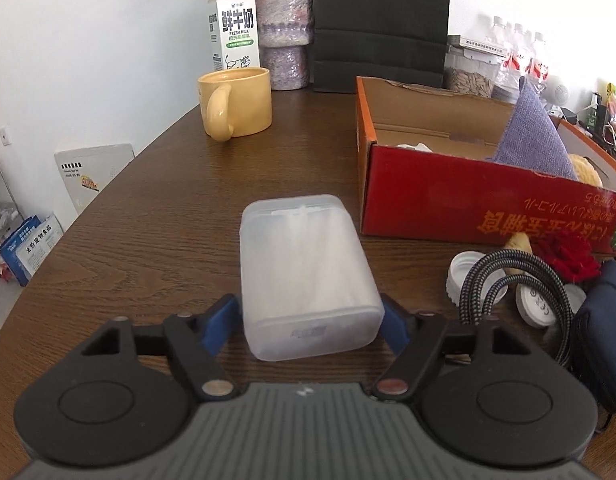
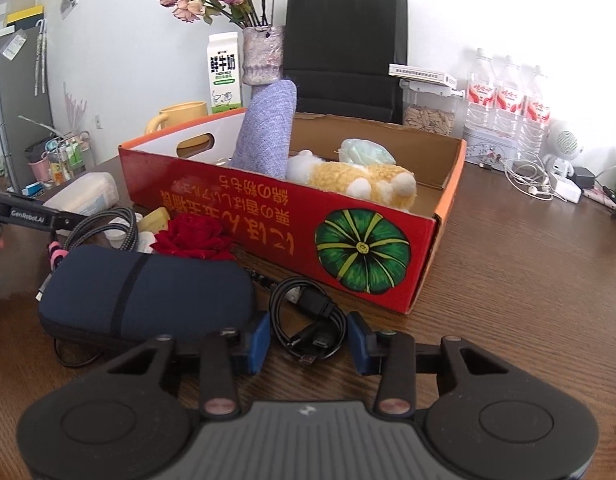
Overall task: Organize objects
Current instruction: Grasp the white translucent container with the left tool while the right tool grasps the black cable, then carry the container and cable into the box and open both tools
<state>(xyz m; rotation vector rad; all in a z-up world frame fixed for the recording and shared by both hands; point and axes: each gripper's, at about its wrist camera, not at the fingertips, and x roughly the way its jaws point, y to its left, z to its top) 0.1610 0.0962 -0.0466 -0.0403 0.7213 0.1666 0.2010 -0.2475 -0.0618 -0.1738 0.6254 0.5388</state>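
Observation:
A translucent plastic box [image 1: 304, 276] lies on the brown table [image 1: 168, 240]. My left gripper [image 1: 308, 320] is open around its near end, with a thin gap at the left pad [image 1: 220, 320]. A coiled black USB cable [image 2: 308, 316] lies in front of the red cardboard box [image 2: 268, 216]. My right gripper [image 2: 310, 340] straddles it, its blue pads [image 2: 260, 340] right at the coil's sides; the coil keeps its round shape. The red box holds a purple cloth [image 2: 268, 132] and a plush toy [image 2: 364, 180].
Left of the cable lie a navy zip case [image 2: 148, 292], a red rose [image 2: 196, 236], a braided cable [image 1: 480, 280] and white caps [image 1: 536, 304]. A yellow mug [image 1: 236, 100], milk carton [image 1: 234, 28], vase [image 1: 286, 32] and black bag [image 1: 380, 20] stand at the back; water bottles [image 2: 508, 96] far right.

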